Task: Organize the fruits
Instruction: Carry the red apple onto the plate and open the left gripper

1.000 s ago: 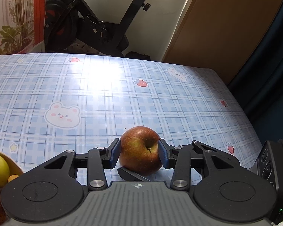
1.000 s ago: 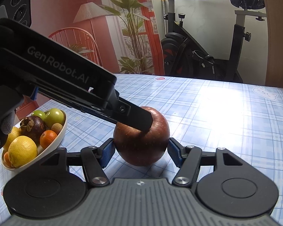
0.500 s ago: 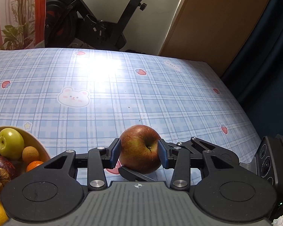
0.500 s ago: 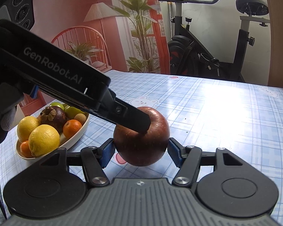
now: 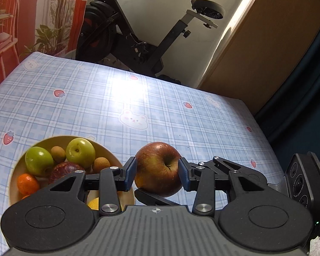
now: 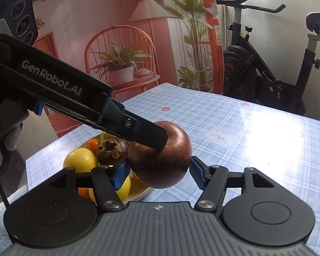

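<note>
A red apple (image 5: 159,168) is gripped by both grippers at once and held above the table. My left gripper (image 5: 157,173) is shut on it, blue pads on its two sides. My right gripper (image 6: 160,171) is also shut on the apple (image 6: 161,155); the left gripper's finger crosses over its top in the right wrist view. The yellow fruit bowl (image 5: 17,170) lies just left of the apple, at the table's near left. It holds two green apples, a mangosteen (image 6: 112,150), lemons (image 6: 81,160), small oranges and brown longans.
The table carries a blue checked cloth (image 5: 117,106) with bears and strawberries. An exercise bike (image 5: 138,34) stands behind the far edge. A brown cabinet (image 5: 266,42) is at the right. A pink chair with a plant (image 6: 121,64) stands beyond the table's left side.
Both grippers have carried the apple up and leftward toward the bowl. The bowl has come from the left edge of the views to right beside and partly under the apple.
</note>
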The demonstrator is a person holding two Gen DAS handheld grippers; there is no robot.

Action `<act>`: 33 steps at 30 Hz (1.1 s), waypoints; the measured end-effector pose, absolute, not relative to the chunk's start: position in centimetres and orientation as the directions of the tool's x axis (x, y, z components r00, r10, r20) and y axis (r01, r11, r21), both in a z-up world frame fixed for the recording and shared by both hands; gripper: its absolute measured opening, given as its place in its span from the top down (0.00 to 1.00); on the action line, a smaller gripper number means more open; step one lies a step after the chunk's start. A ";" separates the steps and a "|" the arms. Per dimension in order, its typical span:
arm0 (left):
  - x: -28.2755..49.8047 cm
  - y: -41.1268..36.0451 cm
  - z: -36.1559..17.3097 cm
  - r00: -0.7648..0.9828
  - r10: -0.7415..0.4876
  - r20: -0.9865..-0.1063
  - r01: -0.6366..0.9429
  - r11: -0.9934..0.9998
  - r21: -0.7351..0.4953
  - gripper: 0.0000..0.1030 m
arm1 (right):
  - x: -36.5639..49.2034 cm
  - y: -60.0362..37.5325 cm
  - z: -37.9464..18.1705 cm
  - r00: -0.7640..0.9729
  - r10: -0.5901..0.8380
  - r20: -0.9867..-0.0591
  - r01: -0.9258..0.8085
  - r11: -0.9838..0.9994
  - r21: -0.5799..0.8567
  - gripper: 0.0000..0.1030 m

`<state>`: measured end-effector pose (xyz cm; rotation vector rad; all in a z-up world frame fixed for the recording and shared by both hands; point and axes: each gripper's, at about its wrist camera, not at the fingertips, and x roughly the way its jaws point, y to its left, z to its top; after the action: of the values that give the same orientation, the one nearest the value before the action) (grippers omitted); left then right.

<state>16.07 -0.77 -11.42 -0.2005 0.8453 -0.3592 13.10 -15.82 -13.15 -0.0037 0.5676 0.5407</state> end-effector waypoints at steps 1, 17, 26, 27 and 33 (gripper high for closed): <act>16.0 0.1 -11.0 0.617 -0.386 -0.686 0.221 0.921 -0.320 0.57 | 13.4 -15.1 -12.8 0.704 0.493 -0.511 -0.501 0.855 0.135 0.38; 14.0 9.2 -10.0 0.700 -0.312 -0.643 0.071 0.926 -0.371 0.57 | 16.4 -4.8 -12.9 0.618 0.548 -0.564 -0.627 0.776 0.067 0.39; 14.8 11.8 -11.8 0.681 -0.303 -0.667 0.023 0.919 -0.394 0.57 | 17.9 -1.1 -14.7 0.569 0.533 -0.627 -0.656 0.753 0.044 0.39; 15.0 12.1 -12.1 0.676 -0.308 -0.670 0.021 0.916 -0.400 0.57 | 18.0 -0.9 -14.9 0.564 0.528 -0.635 -0.655 0.754 0.045 0.39; 15.9 12.9 -13.1 0.650 -0.347 -0.676 0.015 0.895 -0.445 0.57 | 18.8 -0.4 -15.6 0.555 0.499 -0.665 -0.645 0.764 0.035 0.38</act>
<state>15.86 12.88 -13.09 -0.4257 0.8438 -0.2133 18.76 -0.44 -15.63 -0.2228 0.7099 0.6821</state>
